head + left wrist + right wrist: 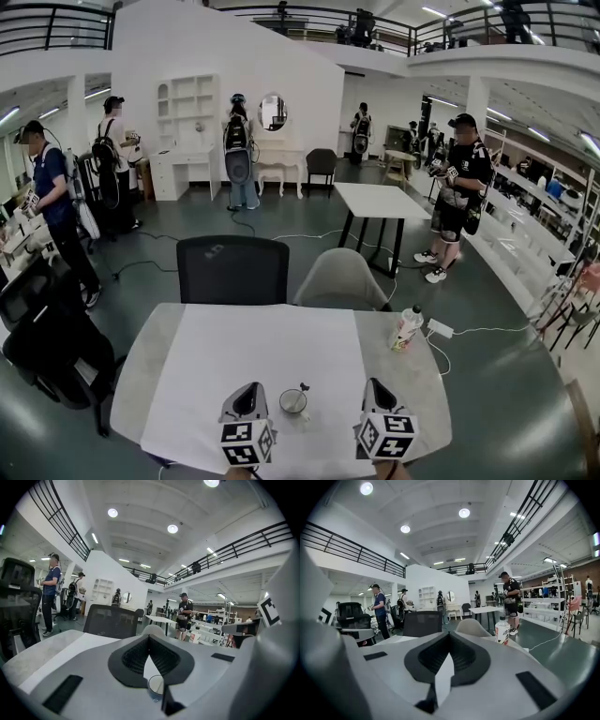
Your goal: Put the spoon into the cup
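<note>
A small clear cup [293,401] stands on the white sheet near the table's front edge, between my two grippers. A thin dark spoon handle [305,387] sticks up from its right rim. My left gripper [250,390] sits just left of the cup, its jaws shut and holding nothing. In the left gripper view [149,638] the cup [156,686] shows low down, through the gap under the closed tips. My right gripper [376,385] sits to the right of the cup, apart from it. It is shut and holds nothing, and only white sheet shows below its tips in the right gripper view [450,635].
A white sheet [262,352] covers the middle of the grey table [150,356]. A drink bottle [407,327] stands at its far right, with a white power strip [440,328] past the edge. A black chair [232,269] and a grey chair [341,279] face the far side. People stand around the hall.
</note>
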Action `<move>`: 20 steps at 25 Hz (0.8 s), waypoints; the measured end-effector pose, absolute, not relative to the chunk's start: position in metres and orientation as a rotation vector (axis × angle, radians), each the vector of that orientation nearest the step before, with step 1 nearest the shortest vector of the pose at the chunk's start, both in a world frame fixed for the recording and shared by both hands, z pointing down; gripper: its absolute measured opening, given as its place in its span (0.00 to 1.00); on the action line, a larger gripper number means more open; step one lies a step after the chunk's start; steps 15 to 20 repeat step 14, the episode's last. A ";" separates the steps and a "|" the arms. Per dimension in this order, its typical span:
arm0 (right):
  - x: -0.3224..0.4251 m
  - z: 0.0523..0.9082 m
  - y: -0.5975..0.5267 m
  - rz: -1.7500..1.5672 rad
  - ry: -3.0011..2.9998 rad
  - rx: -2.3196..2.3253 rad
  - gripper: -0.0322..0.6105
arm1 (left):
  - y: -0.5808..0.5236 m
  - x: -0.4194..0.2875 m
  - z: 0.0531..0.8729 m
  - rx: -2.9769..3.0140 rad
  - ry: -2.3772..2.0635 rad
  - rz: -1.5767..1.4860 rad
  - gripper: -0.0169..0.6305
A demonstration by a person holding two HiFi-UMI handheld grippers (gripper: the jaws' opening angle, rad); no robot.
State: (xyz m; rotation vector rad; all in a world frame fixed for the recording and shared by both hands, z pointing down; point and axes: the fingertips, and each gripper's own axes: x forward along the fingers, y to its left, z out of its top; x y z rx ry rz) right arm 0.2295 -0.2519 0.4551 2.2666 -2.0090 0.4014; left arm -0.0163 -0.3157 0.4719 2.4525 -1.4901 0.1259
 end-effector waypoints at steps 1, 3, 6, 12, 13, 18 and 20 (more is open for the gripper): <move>0.230 0.455 -0.252 0.401 -2.009 2.264 0.10 | -0.316 -0.016 0.472 2.452 -1.490 0.130 0.05; 0.230 0.454 -0.252 0.400 -2.007 2.259 0.10 | -0.316 -0.015 0.472 2.451 -1.490 0.136 0.05; 0.230 0.454 -0.251 0.404 -2.005 2.256 0.10 | -0.314 -0.015 0.472 2.448 -1.489 0.143 0.05; 0.233 0.459 -0.248 0.416 -1.995 2.244 0.10 | -0.311 -0.012 0.479 2.443 -1.484 0.163 0.05; 0.233 0.460 -0.248 0.417 -1.994 2.241 0.10 | -0.311 -0.011 0.480 2.442 -1.484 0.166 0.05; 0.234 0.461 -0.248 0.418 -1.993 2.239 0.10 | -0.311 -0.010 0.481 2.441 -1.483 0.169 0.05; 0.234 0.461 -0.248 0.418 -1.993 2.239 0.10 | -0.311 -0.010 0.481 2.441 -1.483 0.169 0.05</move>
